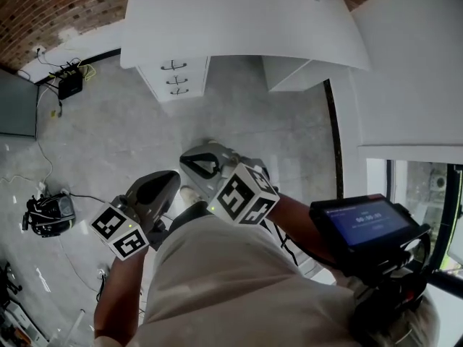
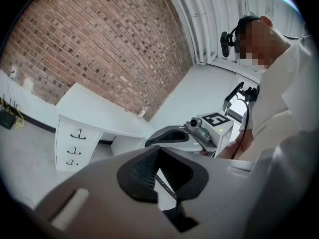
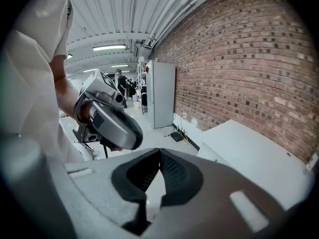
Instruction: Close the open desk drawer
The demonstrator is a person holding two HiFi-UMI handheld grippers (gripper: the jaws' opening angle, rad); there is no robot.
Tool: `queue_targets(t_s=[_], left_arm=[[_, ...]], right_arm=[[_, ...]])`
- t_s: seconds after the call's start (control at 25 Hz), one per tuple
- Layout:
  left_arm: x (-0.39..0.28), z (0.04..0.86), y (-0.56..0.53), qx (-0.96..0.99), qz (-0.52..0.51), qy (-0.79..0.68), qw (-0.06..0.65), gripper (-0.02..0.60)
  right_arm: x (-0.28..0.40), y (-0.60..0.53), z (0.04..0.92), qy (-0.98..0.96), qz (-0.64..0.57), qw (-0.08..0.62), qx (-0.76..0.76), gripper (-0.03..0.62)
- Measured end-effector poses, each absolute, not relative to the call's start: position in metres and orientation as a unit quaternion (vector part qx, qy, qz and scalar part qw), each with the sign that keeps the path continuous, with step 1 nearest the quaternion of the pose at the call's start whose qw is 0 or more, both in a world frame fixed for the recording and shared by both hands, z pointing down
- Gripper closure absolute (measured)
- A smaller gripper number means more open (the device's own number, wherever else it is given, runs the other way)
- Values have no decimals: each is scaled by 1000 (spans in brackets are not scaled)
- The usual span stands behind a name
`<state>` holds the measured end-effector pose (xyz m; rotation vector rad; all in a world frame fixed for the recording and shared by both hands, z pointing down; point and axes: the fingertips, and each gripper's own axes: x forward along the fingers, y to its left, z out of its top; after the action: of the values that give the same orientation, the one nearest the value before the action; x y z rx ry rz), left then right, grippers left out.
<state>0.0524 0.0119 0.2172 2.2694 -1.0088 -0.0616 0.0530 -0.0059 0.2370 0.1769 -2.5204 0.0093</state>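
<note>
white three-drawer desk (image 1: pixel 176 76), top drawer (image 1: pixel 173 65) edge hidden under desktop (image 1: pixel 239 20), grey left gripper (image 2: pixel 157 151) and grey right gripper (image 3: pixel 159 152) pressed together, empty

The right gripper (image 3: pixel 159 153) fills the bottom of the view. Its two dark-padded jaws meet tip to tip, with nothing caught between them. A brick wall (image 3: pixel 249 59) runs along the right side. A white desk (image 3: pixel 249 156) stands against the foot of that wall. Farther along the wall is a tall white cabinet (image 3: pixel 162 93), and a black box (image 3: pixel 177 136) with cables lies on the floor at the wall's base. Well away from the wall, at left, a person in a white shirt (image 3: pixel 30 83) holds the left gripper (image 3: pixel 109 121).
</note>
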Motion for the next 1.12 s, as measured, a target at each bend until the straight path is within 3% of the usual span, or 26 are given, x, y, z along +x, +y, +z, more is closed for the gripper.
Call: queue_targets(t_s=[1.12], left_arm=[[70, 222, 19, 884, 25, -373, 281, 578]], right_arm=[[59, 2, 231, -953, -62, 289, 70, 592]])
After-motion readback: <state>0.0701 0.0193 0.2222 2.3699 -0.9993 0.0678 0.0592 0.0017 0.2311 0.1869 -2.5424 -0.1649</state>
